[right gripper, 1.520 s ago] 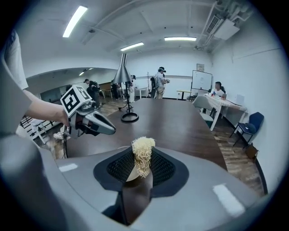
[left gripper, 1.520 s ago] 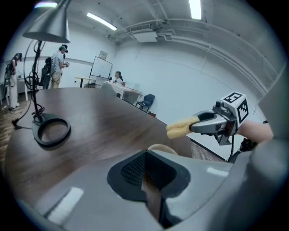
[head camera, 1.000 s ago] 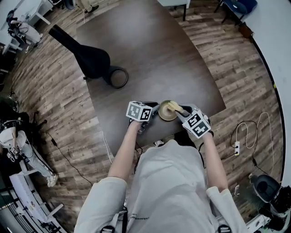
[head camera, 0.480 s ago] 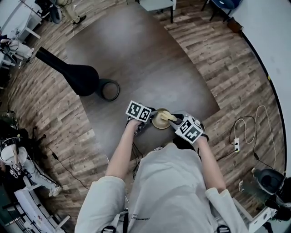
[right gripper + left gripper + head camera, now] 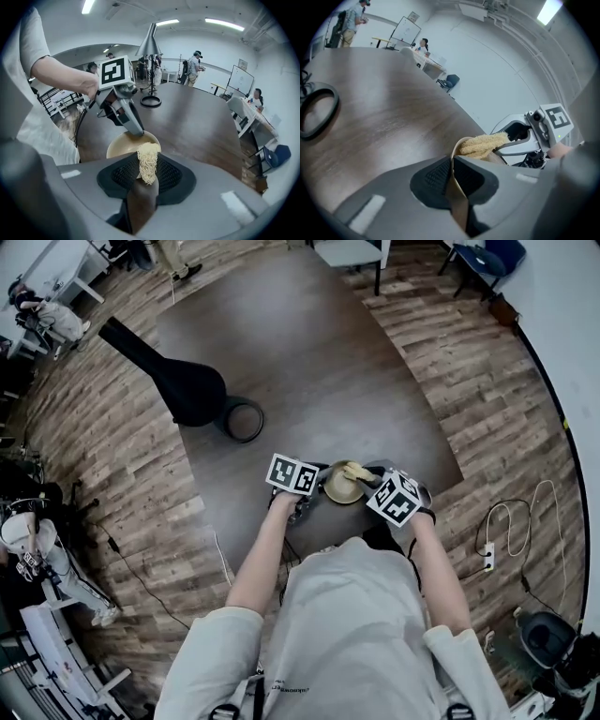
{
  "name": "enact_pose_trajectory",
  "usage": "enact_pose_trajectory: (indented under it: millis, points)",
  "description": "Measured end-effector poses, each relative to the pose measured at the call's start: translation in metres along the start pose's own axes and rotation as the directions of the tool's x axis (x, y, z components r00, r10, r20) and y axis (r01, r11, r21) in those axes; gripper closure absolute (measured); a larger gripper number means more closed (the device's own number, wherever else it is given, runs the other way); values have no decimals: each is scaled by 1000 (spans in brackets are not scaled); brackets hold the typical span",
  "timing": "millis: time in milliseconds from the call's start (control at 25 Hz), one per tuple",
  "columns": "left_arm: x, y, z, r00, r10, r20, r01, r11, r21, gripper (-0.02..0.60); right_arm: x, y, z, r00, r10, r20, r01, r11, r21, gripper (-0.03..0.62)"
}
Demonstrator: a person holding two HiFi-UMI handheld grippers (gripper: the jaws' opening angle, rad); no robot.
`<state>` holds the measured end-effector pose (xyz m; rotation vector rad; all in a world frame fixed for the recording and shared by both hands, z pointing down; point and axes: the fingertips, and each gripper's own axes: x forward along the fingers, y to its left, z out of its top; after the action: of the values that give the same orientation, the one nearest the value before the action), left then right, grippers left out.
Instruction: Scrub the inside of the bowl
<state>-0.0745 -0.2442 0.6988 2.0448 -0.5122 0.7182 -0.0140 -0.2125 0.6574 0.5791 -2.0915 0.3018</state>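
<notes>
A tan bowl (image 5: 339, 488) sits on the dark table near its front edge. My left gripper (image 5: 317, 481) is shut on the bowl's left rim; in the left gripper view the thin rim (image 5: 453, 183) runs between the two pads. My right gripper (image 5: 367, 478) is shut on a yellow fibrous scrubber (image 5: 355, 471), which reaches over the bowl's right side. In the right gripper view the scrubber (image 5: 148, 165) stands up between the pads, with the bowl (image 5: 121, 144) just beyond and the left gripper (image 5: 139, 130) pinching its far rim.
A black lamp with a cone shade (image 5: 167, 366) and ring base (image 5: 243, 420) stands at the table's left side. The table's front edge (image 5: 309, 542) is close to the person's body. A power strip and cable (image 5: 488, 542) lie on the floor at right. People stand far off.
The scrubber has shifted slightly over the bowl's right side with the right gripper. The left gripper still holds the rim. The head camera has swayed.
</notes>
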Motion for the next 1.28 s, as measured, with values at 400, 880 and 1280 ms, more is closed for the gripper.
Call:
enact_pose_trajectory:
  millis: [400, 880, 1280]
  points:
    - [-54, -8, 26, 955, 256, 148, -277, 950, 146, 566, -3, -7, 67, 1000, -14, -10, 12, 983, -182, 467]
    - [-107, -9, 50, 900, 264, 346, -303, 951, 64, 557, -12, 1, 65, 990, -136, -30, 129, 978, -164, 474]
    - [-117, -17, 61, 869, 260, 421, -307, 950, 48, 558, -16, 33, 66, 997, -51, -65, 39, 983, -180, 477]
